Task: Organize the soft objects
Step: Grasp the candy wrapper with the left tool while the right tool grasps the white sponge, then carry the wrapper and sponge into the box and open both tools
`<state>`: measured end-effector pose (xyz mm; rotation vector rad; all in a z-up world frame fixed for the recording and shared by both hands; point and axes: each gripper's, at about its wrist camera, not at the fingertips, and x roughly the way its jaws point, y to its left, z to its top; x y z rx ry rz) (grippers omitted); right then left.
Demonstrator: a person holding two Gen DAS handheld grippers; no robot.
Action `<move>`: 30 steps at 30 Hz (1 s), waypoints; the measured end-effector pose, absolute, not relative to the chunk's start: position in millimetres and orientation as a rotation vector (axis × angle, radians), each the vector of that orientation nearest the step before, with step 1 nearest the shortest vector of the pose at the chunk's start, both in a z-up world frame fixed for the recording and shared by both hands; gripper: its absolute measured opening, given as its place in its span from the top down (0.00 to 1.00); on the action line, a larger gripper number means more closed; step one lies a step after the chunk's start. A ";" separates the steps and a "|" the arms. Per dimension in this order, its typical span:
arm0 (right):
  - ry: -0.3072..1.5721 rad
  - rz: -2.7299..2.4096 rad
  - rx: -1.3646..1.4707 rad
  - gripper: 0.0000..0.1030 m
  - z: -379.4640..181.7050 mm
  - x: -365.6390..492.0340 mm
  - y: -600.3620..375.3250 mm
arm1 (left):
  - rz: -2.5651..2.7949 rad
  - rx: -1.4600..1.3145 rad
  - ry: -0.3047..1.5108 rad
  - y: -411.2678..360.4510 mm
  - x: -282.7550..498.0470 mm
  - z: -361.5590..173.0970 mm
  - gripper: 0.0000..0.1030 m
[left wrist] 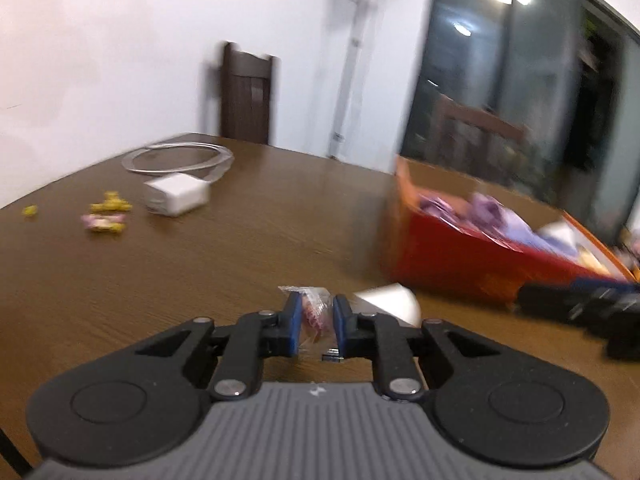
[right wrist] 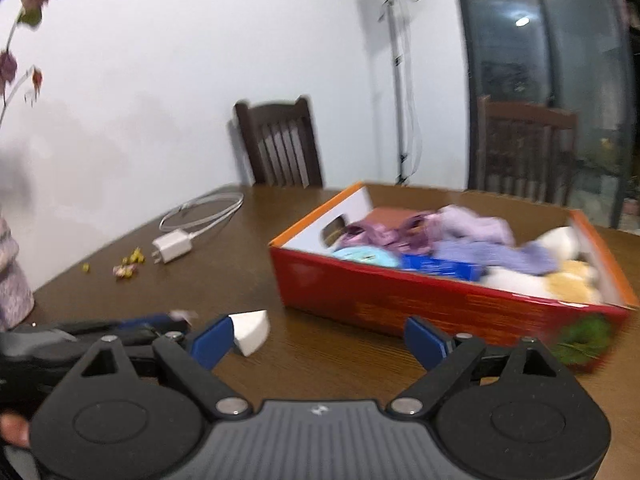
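My left gripper (left wrist: 316,312) is shut on a small clear plastic packet (left wrist: 314,314) with pink contents, just above the brown table. A white wedge-shaped sponge (left wrist: 390,302) lies just right of it; it also shows in the right wrist view (right wrist: 252,330). A red and orange cardboard box (right wrist: 440,296) holds purple cloths (right wrist: 472,228), a blue item and plush toys; it shows blurred in the left wrist view (left wrist: 460,260). My right gripper (right wrist: 318,344) is open and empty in front of the box. The left gripper (right wrist: 176,324) appears at the left of the right wrist view.
A white charger (left wrist: 176,198) with a coiled cable (left wrist: 180,158) lies on the far left of the table (left wrist: 240,240), beside small yellow and pink bits (left wrist: 106,216). Dark wooden chairs (right wrist: 280,144) stand behind the table. A lamp stand (right wrist: 400,80) is by the wall.
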<state>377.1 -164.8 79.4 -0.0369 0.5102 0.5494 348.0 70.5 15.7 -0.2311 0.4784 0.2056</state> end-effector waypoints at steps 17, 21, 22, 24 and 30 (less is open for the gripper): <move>0.622 0.686 -0.154 0.70 44.3 418.4 -88.0 | 0.183 -0.308 0.544 83.5 354.4 8.7 0.85; 0.592 0.626 -0.108 0.70 56.3 397.0 -128.9 | 0.158 -0.298 0.555 76.3 355.5 5.0 0.85; 0.583 0.603 -0.095 0.70 58.7 390.4 -141.5 | 0.158 -0.287 0.548 72.4 353.9 5.6 0.85; 0.574 0.548 -0.050 0.70 64.3 372.9 -175.9 | 0.131 -0.285 0.531 60.8 345.6 9.5 0.85; 0.583 0.412 0.023 0.70 70.2 314.0 -264.7 | -0.063 -0.317 0.564 -3.3 303.4 20.5 0.85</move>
